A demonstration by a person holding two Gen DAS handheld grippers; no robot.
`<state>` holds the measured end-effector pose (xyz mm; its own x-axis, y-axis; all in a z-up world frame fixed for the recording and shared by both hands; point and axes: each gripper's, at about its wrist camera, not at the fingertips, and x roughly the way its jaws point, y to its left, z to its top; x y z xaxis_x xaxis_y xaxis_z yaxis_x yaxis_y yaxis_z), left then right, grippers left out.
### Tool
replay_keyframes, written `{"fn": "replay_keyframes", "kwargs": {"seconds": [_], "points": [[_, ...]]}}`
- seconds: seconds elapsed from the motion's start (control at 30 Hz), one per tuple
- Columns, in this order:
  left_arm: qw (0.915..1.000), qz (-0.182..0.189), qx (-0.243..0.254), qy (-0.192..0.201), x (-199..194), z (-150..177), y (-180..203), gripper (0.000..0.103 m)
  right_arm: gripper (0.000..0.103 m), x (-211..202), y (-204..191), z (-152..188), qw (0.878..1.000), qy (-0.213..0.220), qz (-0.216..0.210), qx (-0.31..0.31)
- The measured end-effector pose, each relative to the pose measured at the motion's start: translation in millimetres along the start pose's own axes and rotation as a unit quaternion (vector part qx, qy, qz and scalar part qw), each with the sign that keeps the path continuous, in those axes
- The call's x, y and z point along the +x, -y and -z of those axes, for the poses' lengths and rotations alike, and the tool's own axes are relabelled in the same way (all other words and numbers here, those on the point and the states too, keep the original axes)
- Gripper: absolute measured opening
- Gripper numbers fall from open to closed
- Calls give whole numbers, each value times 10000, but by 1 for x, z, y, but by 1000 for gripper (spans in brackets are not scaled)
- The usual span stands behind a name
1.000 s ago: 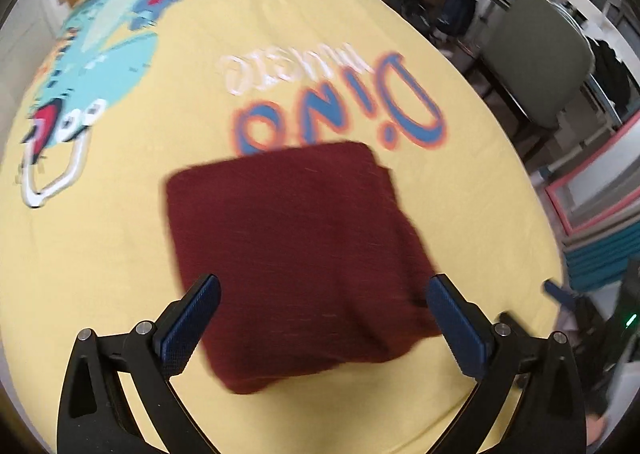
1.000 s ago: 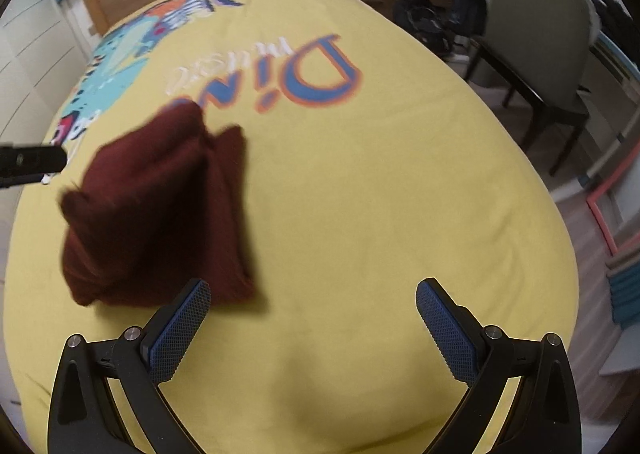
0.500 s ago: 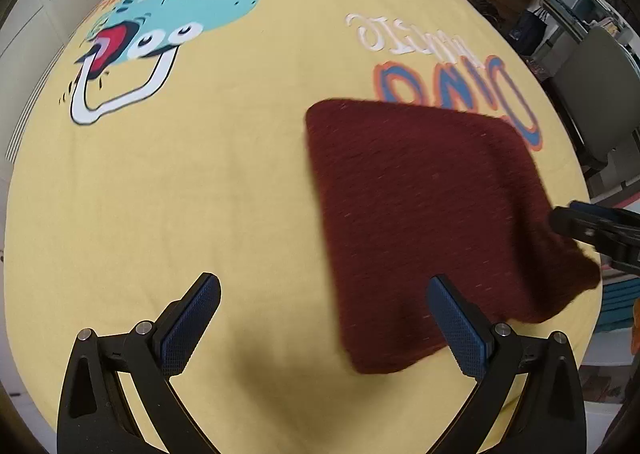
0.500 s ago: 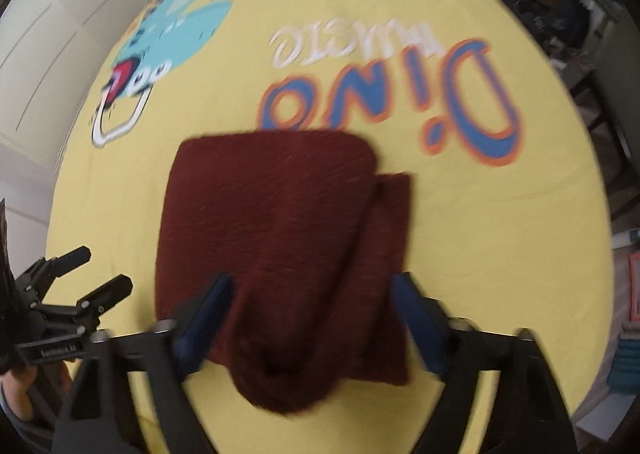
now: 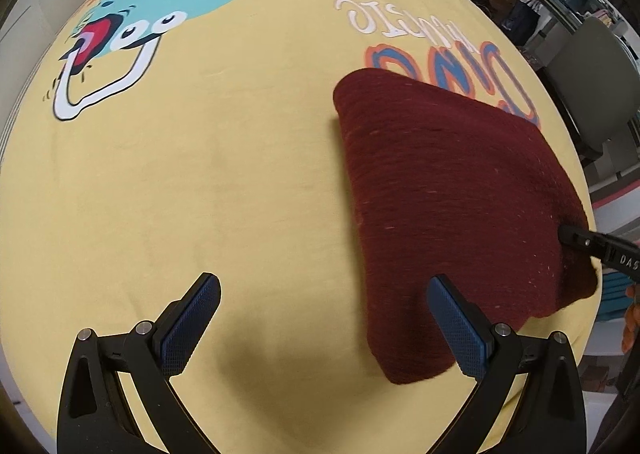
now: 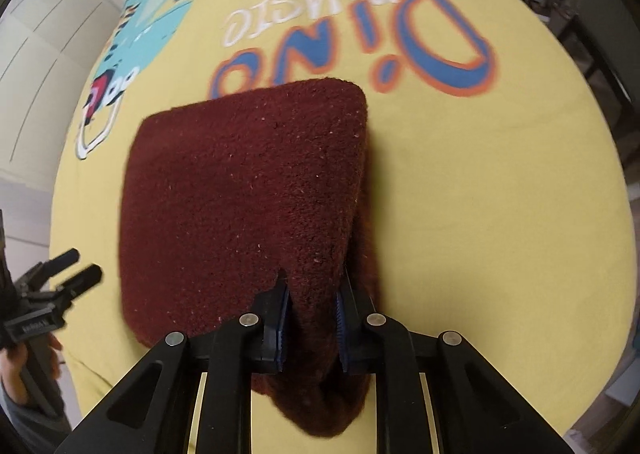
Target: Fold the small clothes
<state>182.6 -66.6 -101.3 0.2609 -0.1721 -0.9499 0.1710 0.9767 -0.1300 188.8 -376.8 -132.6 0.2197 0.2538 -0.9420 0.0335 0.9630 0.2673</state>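
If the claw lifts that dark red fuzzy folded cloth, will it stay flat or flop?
Probably flop: the dark red fuzzy folded cloth bunches and droops where the right claw pinches it. Its knit looks soft, likely light, and unlikely to slip.

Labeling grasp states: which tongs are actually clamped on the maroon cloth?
The right tongs, pinching the folded maroon cloth at its near edge. The left tongs hang open over the yellow sheet.

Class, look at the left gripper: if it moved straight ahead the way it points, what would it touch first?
Probably the bare yellow dinosaur-print bedspread. The left gripper has open jaws; the folded dark red knitted garment lies just right of its line, though depth is unclear.
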Motion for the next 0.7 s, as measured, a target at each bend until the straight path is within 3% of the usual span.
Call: {"fn": "replay_keyframes", "kwargs": {"seconds": [0.2, 0.27, 0.33, 0.4, 0.57, 0.7], "points": [[9996, 247, 116, 2, 10, 1, 22, 102, 21, 11, 27, 16, 9996, -52, -77, 269], [9993, 335, 135, -4, 14, -1, 29, 102, 32, 13, 30, 17, 9992, 1, -126, 374], [9992, 382, 120, -6, 19, -4, 34, 102, 62, 12, 30, 16, 9991, 66, -38, 414], [9990, 442, 117, -20, 26, -10, 38, 102, 72, 7, 32, 14, 9986, 171, -58, 488], [9981, 573, -61, -204, 51, -21, 41, 102, 82, 1, 28, 7, 9971, 409, -325, 548], [9970, 665, -214, -334, 68, -23, 39, 102, 84, 19, 19, 1, 9974, 225, -531, 426]]}}
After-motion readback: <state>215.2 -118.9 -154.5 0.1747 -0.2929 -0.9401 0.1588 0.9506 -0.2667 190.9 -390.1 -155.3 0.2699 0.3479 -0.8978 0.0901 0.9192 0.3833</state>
